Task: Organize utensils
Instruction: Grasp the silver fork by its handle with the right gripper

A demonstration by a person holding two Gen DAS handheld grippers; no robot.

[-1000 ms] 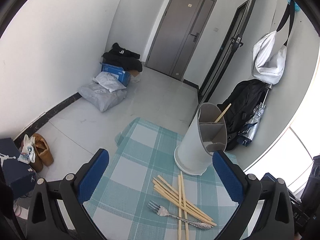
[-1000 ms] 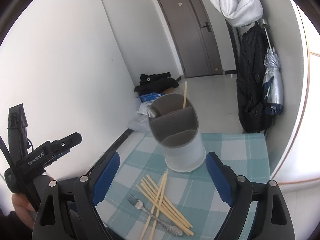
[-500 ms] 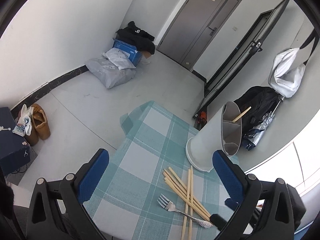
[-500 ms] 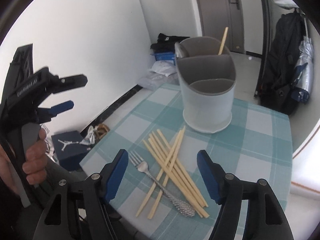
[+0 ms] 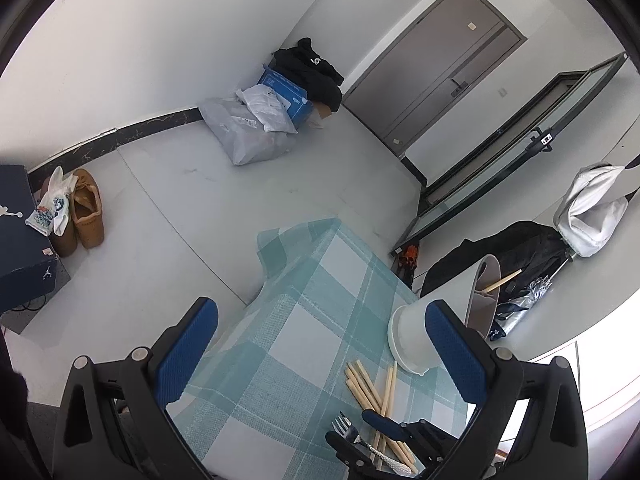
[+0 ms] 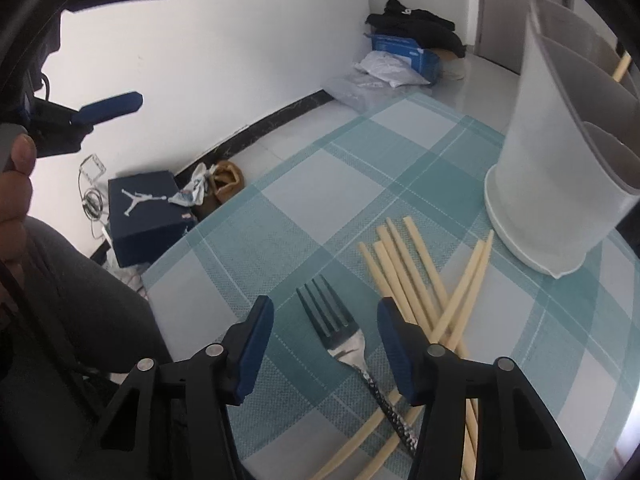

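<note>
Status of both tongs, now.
Left tongs: open, holding nothing.
Right tongs: open, jaws just been closing around the fork, pads not yet on it.

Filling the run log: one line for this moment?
right gripper: jaws closing, straddling fork, not gripping | left gripper: open, empty | chopsticks: on table
</note>
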